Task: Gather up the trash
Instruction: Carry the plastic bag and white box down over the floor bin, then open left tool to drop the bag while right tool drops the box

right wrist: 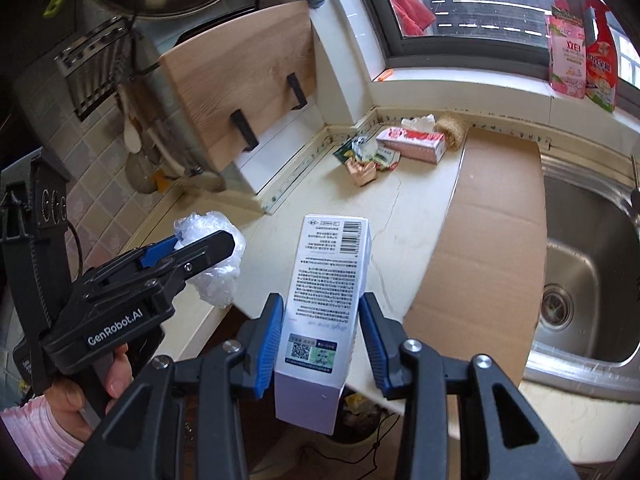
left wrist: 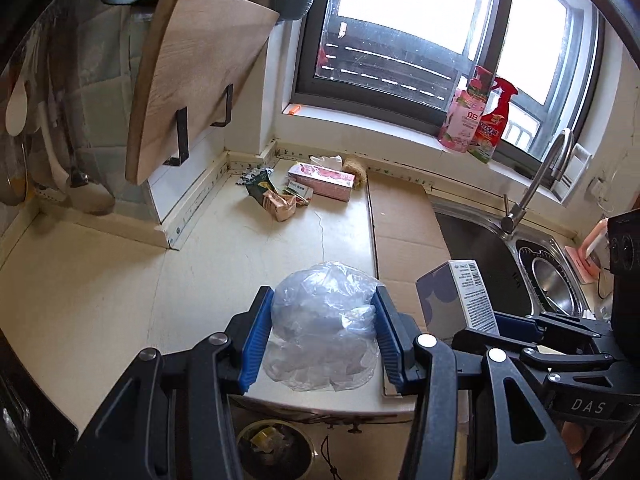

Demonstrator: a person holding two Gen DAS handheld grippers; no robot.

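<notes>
My left gripper (left wrist: 323,308) is shut on a crumpled clear plastic bag (left wrist: 326,322), held over the counter's front edge; it also shows in the right wrist view (right wrist: 214,258). My right gripper (right wrist: 322,312) is shut on a white printed carton box (right wrist: 326,308), also seen in the left wrist view (left wrist: 460,300). A trash bin (left wrist: 274,448) with scraps stands on the floor below the counter edge, partly seen under the box (right wrist: 360,420). Several crumpled wrappers (left wrist: 276,196) and a pink tissue box (left wrist: 322,180) lie in the counter's back corner.
A cardboard sheet (right wrist: 488,240) covers the counter beside the steel sink (right wrist: 580,280) with a faucet (left wrist: 536,184). A wooden cutting board (left wrist: 192,80) leans on a rack at left. Two cleaner bottles (left wrist: 476,116) stand on the windowsill. Utensils (left wrist: 52,148) hang on the left wall.
</notes>
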